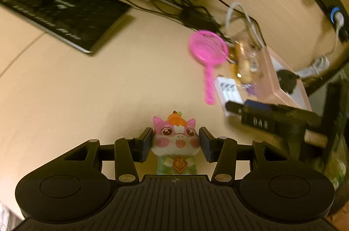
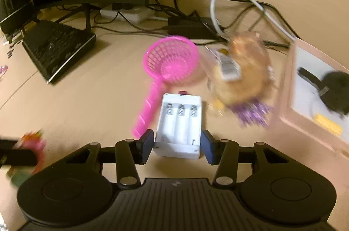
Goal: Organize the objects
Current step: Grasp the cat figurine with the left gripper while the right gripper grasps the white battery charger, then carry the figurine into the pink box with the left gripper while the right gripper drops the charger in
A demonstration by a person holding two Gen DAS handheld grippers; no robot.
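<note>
Left gripper (image 1: 175, 141) clamped the pig figure (image 1: 176, 139) upright between its pads. Right gripper (image 2: 177, 143) bracketed the battery holder (image 2: 180, 121); contact could not be confirmed. Pink strainer (image 2: 170, 62) lay beyond.

The pig figurine (image 1: 176, 140) is standing between the left gripper's (image 1: 175, 142) fingers; the battery holder (image 2: 180, 121) is lying between the right gripper's (image 2: 176, 144) fingers, the strainer (image 2: 168, 65) ahead-left, the tray (image 2: 309, 87) sitting right

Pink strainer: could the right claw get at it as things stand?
Probably not right away: the right claw has the white battery holder between its fingers. The pink strainer lies just beyond, uncovered, so otherwise the way looks free.
</note>
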